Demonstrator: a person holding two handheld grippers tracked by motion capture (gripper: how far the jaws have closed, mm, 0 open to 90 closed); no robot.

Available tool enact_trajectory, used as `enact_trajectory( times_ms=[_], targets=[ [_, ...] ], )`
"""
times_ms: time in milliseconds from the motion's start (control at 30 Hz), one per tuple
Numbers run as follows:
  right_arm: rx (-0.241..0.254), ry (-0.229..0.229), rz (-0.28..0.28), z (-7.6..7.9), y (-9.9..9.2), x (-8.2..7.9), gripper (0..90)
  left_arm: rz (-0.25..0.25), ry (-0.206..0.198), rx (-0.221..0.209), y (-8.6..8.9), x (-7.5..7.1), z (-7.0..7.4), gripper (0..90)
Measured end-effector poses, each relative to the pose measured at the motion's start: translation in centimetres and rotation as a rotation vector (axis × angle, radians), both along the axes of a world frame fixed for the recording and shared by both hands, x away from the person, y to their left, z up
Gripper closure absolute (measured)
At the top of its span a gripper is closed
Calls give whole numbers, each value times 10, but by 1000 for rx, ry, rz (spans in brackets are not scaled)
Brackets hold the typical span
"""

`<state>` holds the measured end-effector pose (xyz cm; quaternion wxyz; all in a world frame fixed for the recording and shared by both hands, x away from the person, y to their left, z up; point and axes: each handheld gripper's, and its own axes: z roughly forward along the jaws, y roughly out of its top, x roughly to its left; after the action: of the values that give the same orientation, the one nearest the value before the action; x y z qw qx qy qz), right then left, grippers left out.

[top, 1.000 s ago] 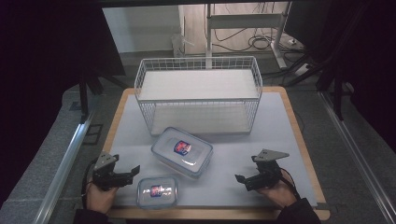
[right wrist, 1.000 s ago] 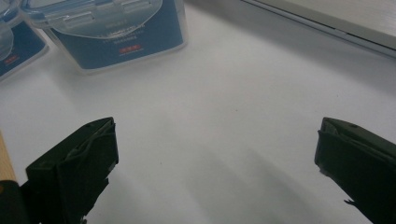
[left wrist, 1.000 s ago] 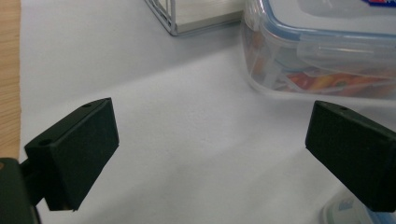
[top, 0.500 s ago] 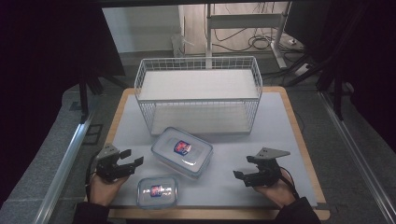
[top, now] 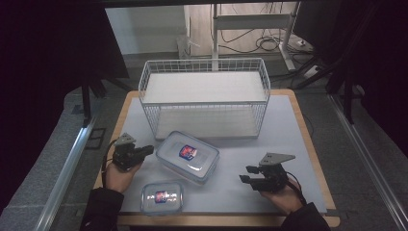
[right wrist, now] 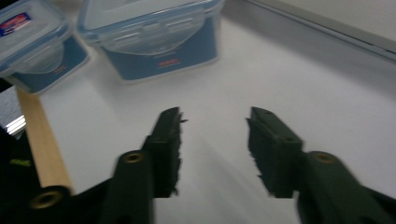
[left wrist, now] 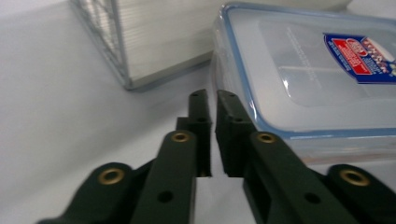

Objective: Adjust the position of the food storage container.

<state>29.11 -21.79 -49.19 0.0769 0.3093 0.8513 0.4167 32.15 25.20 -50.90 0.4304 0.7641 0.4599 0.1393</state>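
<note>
dark room edges and trailing floor cables frame a wooden-rimmed table (top: 312, 144) topped with a pale mat, and everything is placed here relative to the white wire basket (top: 204, 98) standing at the far middle of that mat.

2 clear lidded boxes sit on the person's side of the basket. the large box (top: 187, 156) lies just in front of the basket's near wall, turned slightly askew; the small box (top: 162, 197) sits further toward the person, near the table's front edge and apart from the large one. both lie flat with lids on, probably staged for loading into the basket.

the left gripper (top: 139, 153) is in front of the basket's left corner, just beside the large box's left end. its jaws have just been closing and are now pressed together with nothing between them, likely a test squeeze before the approach. the right gripper (top: 246, 174) hangs well to the right of the boxes, in front of the basket's right end; its jaws have just been closing too, and stand partly spread on empty air.

each lid carries a red-and-blue sticker (left wrist: 362, 58); its writing is too blurred to read.
</note>
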Motion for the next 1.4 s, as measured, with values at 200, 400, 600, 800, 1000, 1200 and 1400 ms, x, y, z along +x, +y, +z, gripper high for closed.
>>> enact_trajectory(
  times_ms=[200,400,600,800,1000,1200,1400],
  targets=[
    [-15,10,42,2,9,-2,824,-26,32,-7,-7,12,-6,898],
    [-3,41,57,0,18,-1,873,-20,56,-9,-8,11,-8,899],
    [13,66,86,-5,35,-2,869,-27,69,-3,-12,7,-6,899],
    [21,88,65,-8,43,1,865,-73,83,8,-25,5,-3,899],
    [1,103,27,-12,45,3,848,-138,97,19,-42,2,3,900],
    [-15,84,-39,-10,36,7,855,-157,106,40,-52,-1,9,900],
    [-17,80,-89,-10,28,13,866,-178,114,52,-60,-6,13,900]
  ],
)
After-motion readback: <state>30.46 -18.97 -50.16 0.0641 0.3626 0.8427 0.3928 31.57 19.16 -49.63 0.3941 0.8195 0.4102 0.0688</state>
